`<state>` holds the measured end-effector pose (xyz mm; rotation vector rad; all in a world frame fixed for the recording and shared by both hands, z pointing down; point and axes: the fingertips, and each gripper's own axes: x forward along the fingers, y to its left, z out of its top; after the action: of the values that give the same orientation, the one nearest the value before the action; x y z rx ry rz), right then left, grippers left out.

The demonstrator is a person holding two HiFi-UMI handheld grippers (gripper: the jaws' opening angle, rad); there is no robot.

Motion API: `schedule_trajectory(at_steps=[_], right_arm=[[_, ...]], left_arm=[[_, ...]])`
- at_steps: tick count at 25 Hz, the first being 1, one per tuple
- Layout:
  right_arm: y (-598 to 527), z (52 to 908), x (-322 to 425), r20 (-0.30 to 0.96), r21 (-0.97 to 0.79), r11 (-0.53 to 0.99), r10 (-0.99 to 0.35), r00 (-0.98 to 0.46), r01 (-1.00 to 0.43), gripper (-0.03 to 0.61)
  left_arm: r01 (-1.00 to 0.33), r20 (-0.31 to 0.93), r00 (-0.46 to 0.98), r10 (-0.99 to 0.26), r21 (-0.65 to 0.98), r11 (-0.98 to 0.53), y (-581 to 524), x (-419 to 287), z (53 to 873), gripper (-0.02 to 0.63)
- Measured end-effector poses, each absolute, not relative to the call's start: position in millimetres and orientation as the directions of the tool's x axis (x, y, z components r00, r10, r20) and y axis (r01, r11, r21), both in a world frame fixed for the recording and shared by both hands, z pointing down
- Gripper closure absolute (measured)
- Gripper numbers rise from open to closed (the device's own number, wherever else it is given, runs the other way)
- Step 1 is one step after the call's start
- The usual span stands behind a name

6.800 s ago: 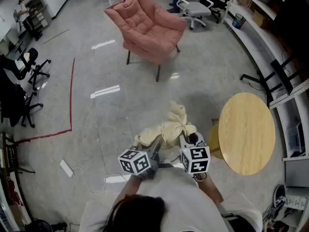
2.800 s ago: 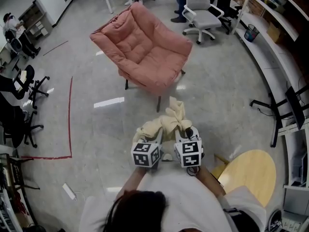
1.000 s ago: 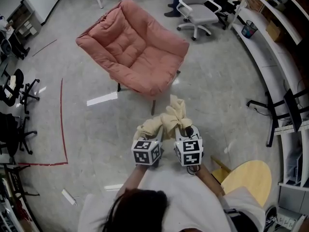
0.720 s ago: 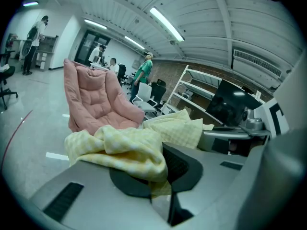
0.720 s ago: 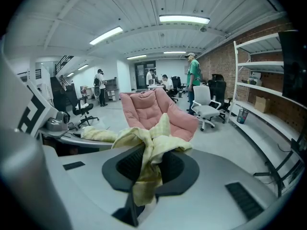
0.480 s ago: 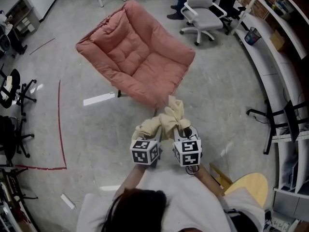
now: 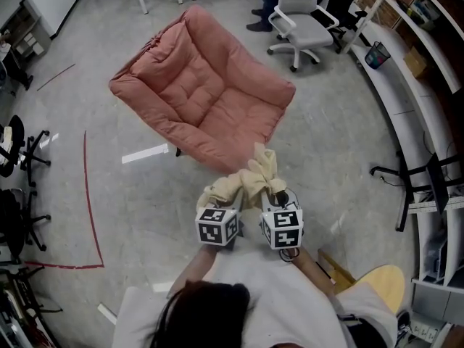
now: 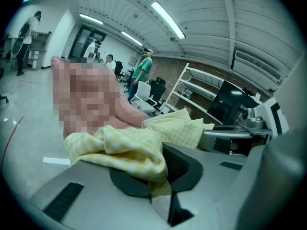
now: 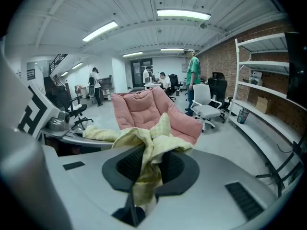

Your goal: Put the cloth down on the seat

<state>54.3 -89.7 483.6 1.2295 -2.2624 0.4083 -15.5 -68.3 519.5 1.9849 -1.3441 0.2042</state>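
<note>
One red tape line (image 7: 85, 194) on the grey floor at far left, with black office chairs (image 7: 18, 220) beside it at the picture's edge. Further right, a pink cushioned armchair (image 7: 199, 93), tilted back on dark legs.

Just below its front edge in the head view, the left gripper (image 7: 233, 203), jaws nearly together and pinched on the pale yellow checked cloth (image 7: 250, 180). In the left gripper view, the same cloth (image 8: 127, 147) bunched over and between the dark pads. Cloth held up in the air by both grippers, in front of the armchair and above the floor, apart from the seat.

Just beside, to the right, the right gripper (image 7: 275, 196), jaws also narrow and closed on a fold of the cloth (image 9: 144, 150), a strip of it hanging down between the pads in the right gripper view. Behind the cloth there, the armchair (image 9: 148, 109), a white office chair (image 9: 207, 107) and a person in a green shirt (image 9: 193, 68).

More to the right in the head view, the white office chair (image 7: 301, 20), then a round wooden table (image 7: 377, 285) at bottom right and white shelves (image 7: 413, 56) along the right edge.
</note>
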Motion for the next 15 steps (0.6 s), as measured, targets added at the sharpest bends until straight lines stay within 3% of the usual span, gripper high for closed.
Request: schedule_trajectory(at_steps=[15], right_arm=[[-143.5,480.0,23.1,0.563,-0.002,0.523,-0.703,-0.433,-0.852,0.500]], left_arm=[[-0.859,0.487,0.462,-0.741,0.453,-0.238,-125.2,-47.5,515.7,0.555]])
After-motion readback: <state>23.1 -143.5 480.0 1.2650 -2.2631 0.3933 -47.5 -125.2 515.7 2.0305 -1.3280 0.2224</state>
